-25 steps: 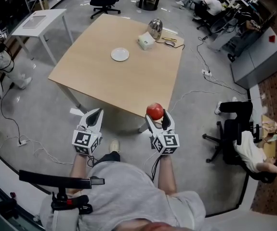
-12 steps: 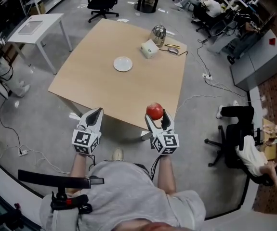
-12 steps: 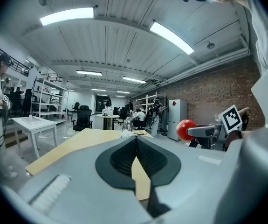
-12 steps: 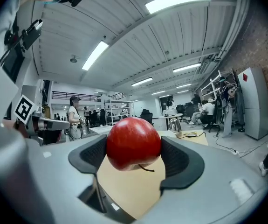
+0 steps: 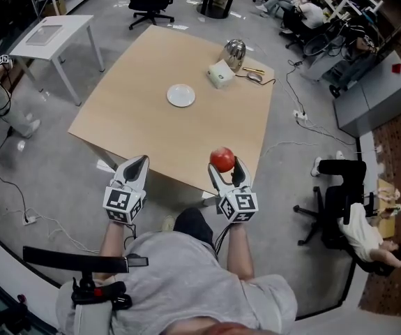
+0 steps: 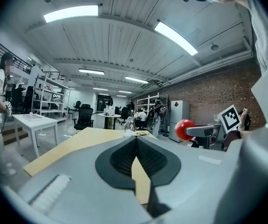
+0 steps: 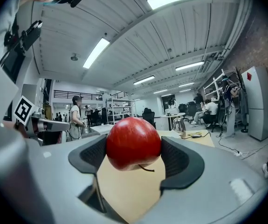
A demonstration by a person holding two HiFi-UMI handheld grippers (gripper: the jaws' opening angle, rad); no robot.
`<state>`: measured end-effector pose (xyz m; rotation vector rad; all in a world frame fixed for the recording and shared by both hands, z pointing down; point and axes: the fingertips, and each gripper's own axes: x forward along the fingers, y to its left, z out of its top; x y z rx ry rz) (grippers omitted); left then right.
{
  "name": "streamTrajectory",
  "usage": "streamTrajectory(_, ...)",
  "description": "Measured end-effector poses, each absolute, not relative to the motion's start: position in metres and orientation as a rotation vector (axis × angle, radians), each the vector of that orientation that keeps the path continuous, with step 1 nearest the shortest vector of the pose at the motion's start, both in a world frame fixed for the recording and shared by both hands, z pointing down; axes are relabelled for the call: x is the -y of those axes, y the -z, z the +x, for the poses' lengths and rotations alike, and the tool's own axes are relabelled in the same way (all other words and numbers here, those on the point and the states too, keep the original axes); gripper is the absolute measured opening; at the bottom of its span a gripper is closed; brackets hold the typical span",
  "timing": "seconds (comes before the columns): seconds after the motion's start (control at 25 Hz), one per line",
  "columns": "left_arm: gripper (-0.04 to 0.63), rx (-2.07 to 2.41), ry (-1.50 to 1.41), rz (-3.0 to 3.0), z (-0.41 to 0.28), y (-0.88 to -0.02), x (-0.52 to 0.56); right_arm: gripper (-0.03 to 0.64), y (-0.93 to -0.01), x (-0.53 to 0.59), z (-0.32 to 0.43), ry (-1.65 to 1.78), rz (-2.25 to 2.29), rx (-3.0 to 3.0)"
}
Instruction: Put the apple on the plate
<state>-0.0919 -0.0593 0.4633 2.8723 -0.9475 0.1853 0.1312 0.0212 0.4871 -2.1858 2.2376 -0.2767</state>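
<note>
Now your right gripper (image 5: 227, 166) clamps one round red apple (image 5: 222, 158), stem pointing downward.
Your left gripper (image 5: 137, 165) is closed, empty; one round white plate (image 5: 180, 95) sits mid tabletop (image 5: 130, 121).

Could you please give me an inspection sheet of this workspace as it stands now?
Surface: wooden table, mostly bare.
Job's things: apple, red, clamped in the right gripper by the table's near edge; plate, white, empty, on the table well beyond the apple.
Clutter: metal pot, white box and a few small items at the far corner.
Grippers: left gripper shut, empty; right gripper shut on the apple.
Cables: floor cable right of the table; another at the left.
Surroundings: white side table, office chair, people seated at the right.
</note>
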Motion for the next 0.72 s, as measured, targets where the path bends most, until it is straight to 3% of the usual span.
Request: streamTrajectory(0.72,0.020,1.021,-0.240,2.783,-0.074,-0.494,0.118,0.371,-0.513,0.059,0.156,0.346,-2.126,-2.327)
